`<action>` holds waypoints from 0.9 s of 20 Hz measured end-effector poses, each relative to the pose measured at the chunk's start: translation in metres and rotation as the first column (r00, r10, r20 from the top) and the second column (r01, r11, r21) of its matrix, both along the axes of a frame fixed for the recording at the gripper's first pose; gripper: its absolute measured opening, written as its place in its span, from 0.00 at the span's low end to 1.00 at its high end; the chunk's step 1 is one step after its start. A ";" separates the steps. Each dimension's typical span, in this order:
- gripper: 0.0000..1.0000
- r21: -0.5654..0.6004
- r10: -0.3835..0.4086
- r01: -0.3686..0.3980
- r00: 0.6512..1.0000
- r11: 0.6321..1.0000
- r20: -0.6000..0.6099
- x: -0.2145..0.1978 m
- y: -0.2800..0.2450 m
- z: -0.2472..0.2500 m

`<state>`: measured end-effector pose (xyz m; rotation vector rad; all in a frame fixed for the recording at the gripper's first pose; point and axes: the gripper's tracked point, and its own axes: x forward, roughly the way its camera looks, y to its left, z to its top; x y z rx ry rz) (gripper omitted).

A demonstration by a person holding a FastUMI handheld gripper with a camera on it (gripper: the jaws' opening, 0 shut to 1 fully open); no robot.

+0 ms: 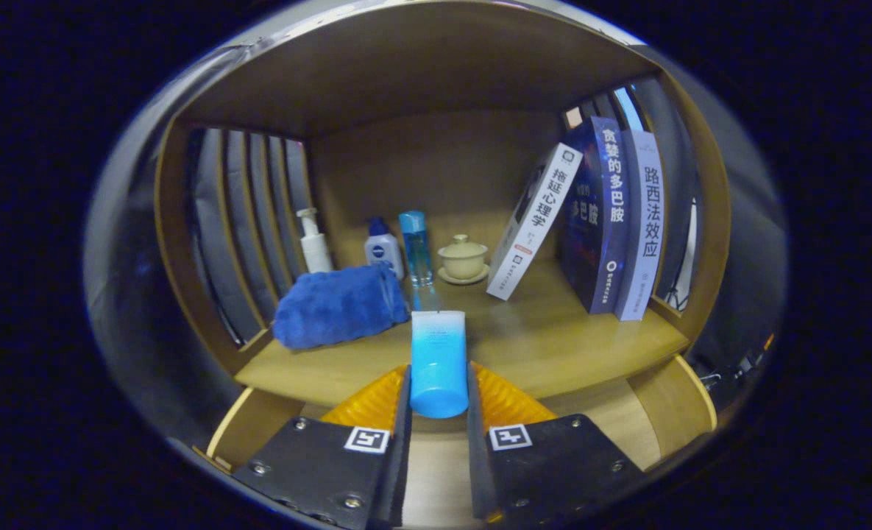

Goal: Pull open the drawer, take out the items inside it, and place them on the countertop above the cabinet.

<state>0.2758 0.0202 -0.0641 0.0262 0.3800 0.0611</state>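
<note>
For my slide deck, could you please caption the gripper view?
Gripper jaws shut on blue tube above the countertop.

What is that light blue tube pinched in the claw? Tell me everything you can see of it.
The light blue tube looks like soft plastic, pale near its flat crimped end and deeper blue toward its rounded cap. It is held between the two fingers of the gripper, which press its sides, cap end toward the camera. Its far end points toward the wooden countertop, just beyond the folded blue towel.
</note>
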 end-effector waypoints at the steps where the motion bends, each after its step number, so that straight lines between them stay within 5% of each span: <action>1: 0.35 0.005 -0.026 0.026 1.000 1.000 -0.012 0.008 -0.003 -0.005; 9: 0.40 0.010 -0.066 0.067 0.997 0.998 -0.033 0.030 -0.001 -0.022; 13: 0.99 -0.009 -0.039 0.039 0.998 0.999 -0.045 0.015 0.008 -0.021; 18: 0.99 -0.082 0.008 -0.006 1.000 0.997 0.024 -0.017 0.011 0.004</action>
